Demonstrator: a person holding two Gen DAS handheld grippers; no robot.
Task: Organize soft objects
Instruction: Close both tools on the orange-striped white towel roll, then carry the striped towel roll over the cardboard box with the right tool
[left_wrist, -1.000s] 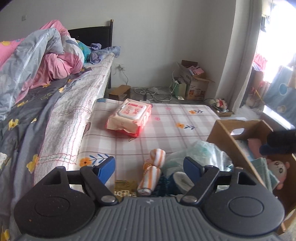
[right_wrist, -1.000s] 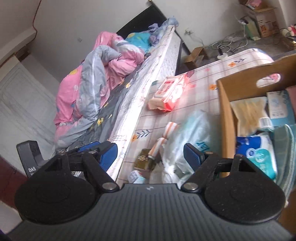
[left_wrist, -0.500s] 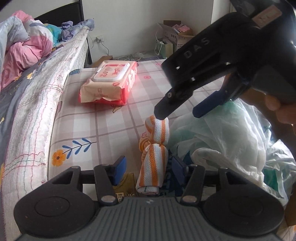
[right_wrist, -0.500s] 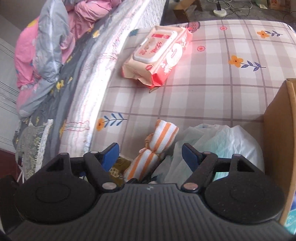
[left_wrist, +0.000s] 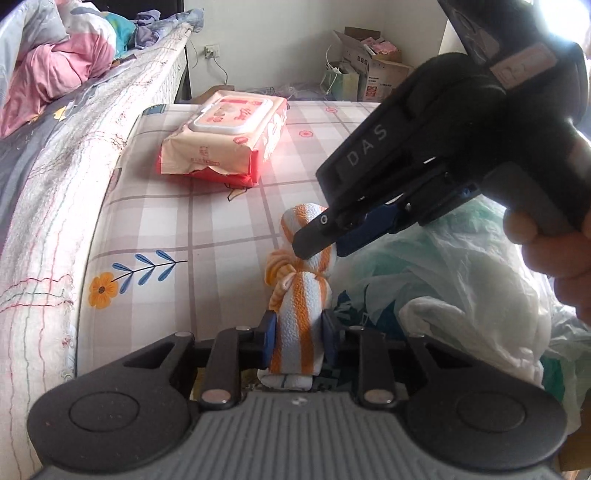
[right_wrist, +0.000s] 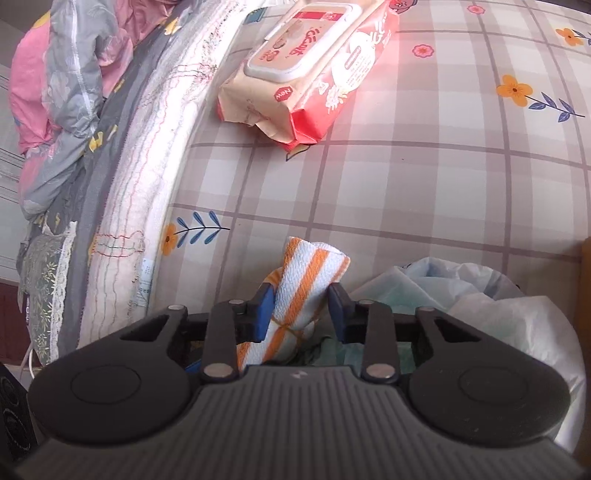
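Observation:
An orange-and-white striped towel (left_wrist: 301, 306), tied at its middle, lies on the checked flower-print mat (left_wrist: 166, 221). My left gripper (left_wrist: 298, 332) has its jaws closing on the towel's near end, and both blue pads touch the cloth. My right gripper (left_wrist: 327, 245), held by a hand, reaches in from the right with its jaws closing on the far end. In the right wrist view the towel (right_wrist: 310, 266) sticks up between the pads of the right gripper (right_wrist: 301, 306), which press its sides.
A pink pack of wet wipes (left_wrist: 225, 140) lies farther back on the mat. Crumpled plastic bags (left_wrist: 461, 288) pile up right of the towel. A bed with a pink and grey quilt (left_wrist: 55, 66) runs along the left. A cardboard box edge (right_wrist: 585, 258) shows at the right.
Both grippers came down onto the striped towel and their wide jaws narrowed around it, the left at the near end, the right at the far end.

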